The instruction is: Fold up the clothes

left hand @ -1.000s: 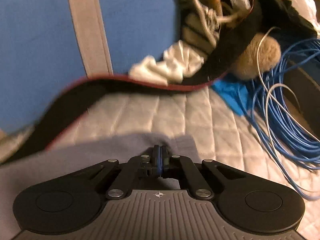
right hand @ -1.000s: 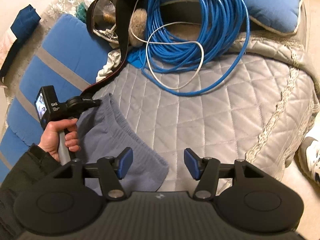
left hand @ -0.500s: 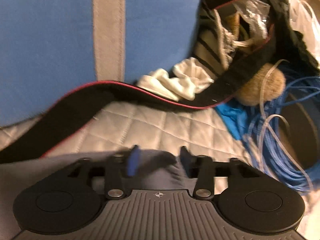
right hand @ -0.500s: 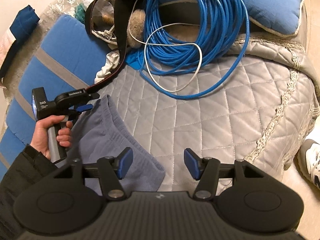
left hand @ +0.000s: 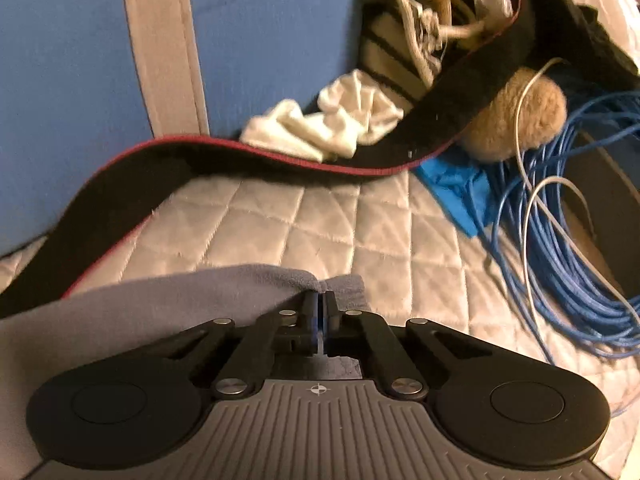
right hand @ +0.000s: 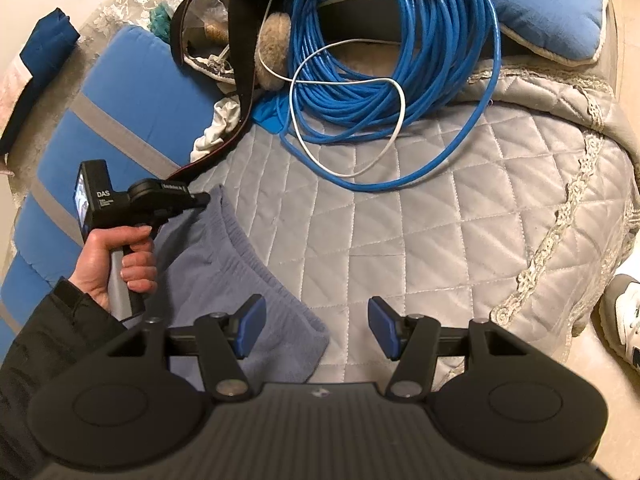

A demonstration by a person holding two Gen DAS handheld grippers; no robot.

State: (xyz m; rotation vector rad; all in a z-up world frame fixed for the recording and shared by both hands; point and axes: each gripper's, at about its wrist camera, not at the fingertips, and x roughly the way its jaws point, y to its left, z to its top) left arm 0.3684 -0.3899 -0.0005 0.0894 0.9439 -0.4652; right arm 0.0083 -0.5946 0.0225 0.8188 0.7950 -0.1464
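A grey-blue garment (right hand: 224, 272) with a ribbed waistband lies on the quilted grey cover (right hand: 420, 240), and its edge also fills the near left of the left wrist view (left hand: 160, 304). My left gripper (left hand: 319, 306), held by a hand, is closing its jaws on the garment's far corner, and the pads pinch the fabric. The right wrist view shows that gripper (right hand: 198, 199) at the same corner. My right gripper (right hand: 316, 328) hovers open above the garment's near corner with nothing between its fingers.
A large coil of blue cable (right hand: 396, 60) with a white cord lies at the back of the cover. A black strap with red edging (left hand: 280, 160), a white cloth (left hand: 332, 120), a tan fuzzy ball (left hand: 516, 120) and a blue cushion (right hand: 132, 100) crowd the left. A shoe (right hand: 624, 312) stands at the right.
The left gripper was shut, opened half a second ago, and has shut again on the garment's far corner after shifting slightly. The right gripper has stayed still and open.
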